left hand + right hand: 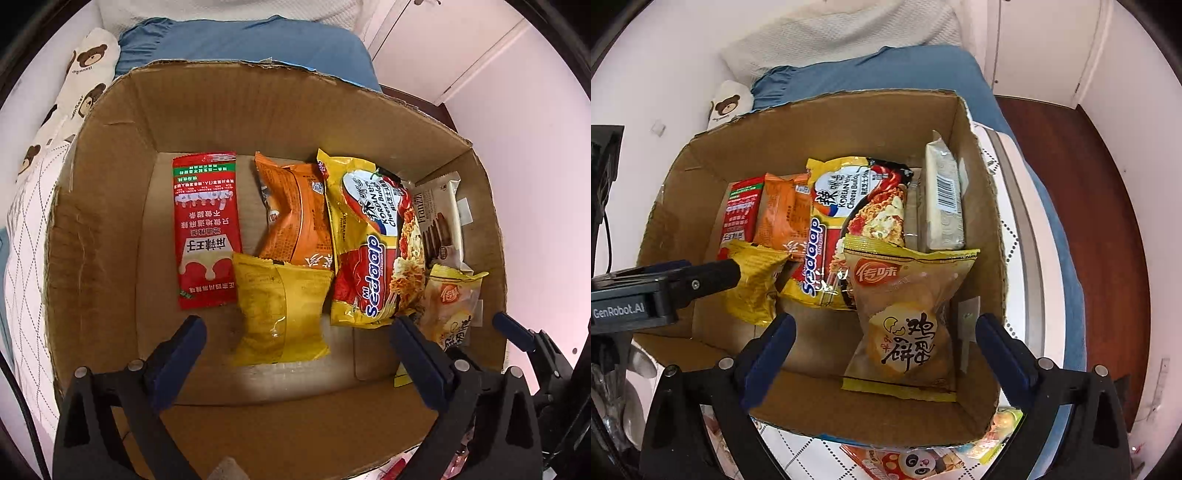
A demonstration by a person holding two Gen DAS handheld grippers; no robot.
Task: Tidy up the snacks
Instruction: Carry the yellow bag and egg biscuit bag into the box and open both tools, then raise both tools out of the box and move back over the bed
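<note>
Drop-off step at the cardboard box (103,206). Left gripper (295,339) spread wide, empty, over the small yellow packet (280,314) on the box floor. Right gripper (886,336) likewise wide, empty, over the egg-cake bag (905,317). Next move, likely: fetch loose snacks (916,461) outside the box.

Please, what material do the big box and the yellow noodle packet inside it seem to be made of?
Box: brown corrugated cardboard, matte; the top edges are torn and rough, and the inner walls show creases.
Noodle packet: probably thin plastic film, glossy; it is wrinkled and printed in colour, and it reflects light in the right wrist view.
</note>
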